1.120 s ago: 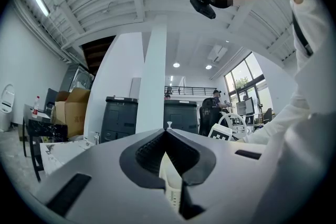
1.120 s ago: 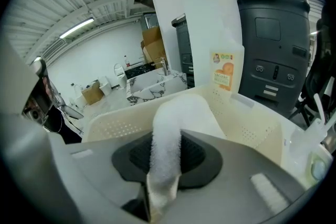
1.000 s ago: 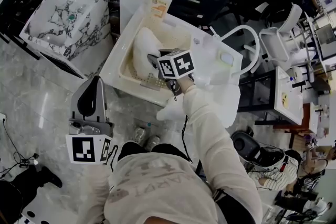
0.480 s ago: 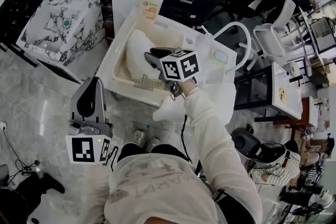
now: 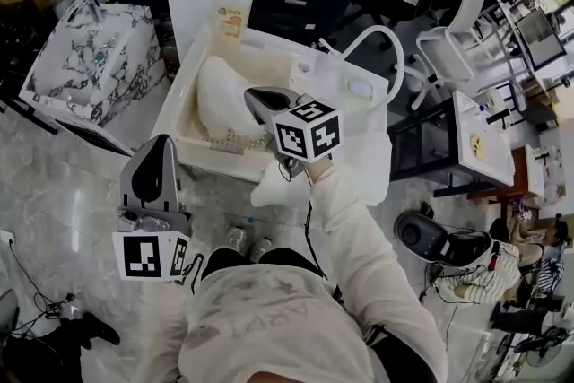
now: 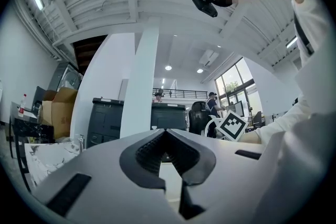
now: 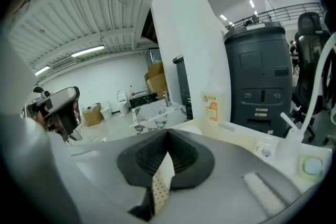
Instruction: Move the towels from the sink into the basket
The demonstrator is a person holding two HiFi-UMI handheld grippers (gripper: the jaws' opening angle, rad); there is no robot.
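Your right gripper (image 7: 165,165) has just closed its fingers on the edge of a dotted towel (image 7: 160,189), the rest lying below them in the sink (image 5: 184,117), so lifting can begin; your left gripper (image 6: 167,134) is closed, empty.

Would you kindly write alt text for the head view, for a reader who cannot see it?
Seen from above, a person's right gripper is shut on the edge of a white dotted towel that lies in a cream sink. The left gripper hangs shut and empty over the pale floor, near a marble-patterned washstand.
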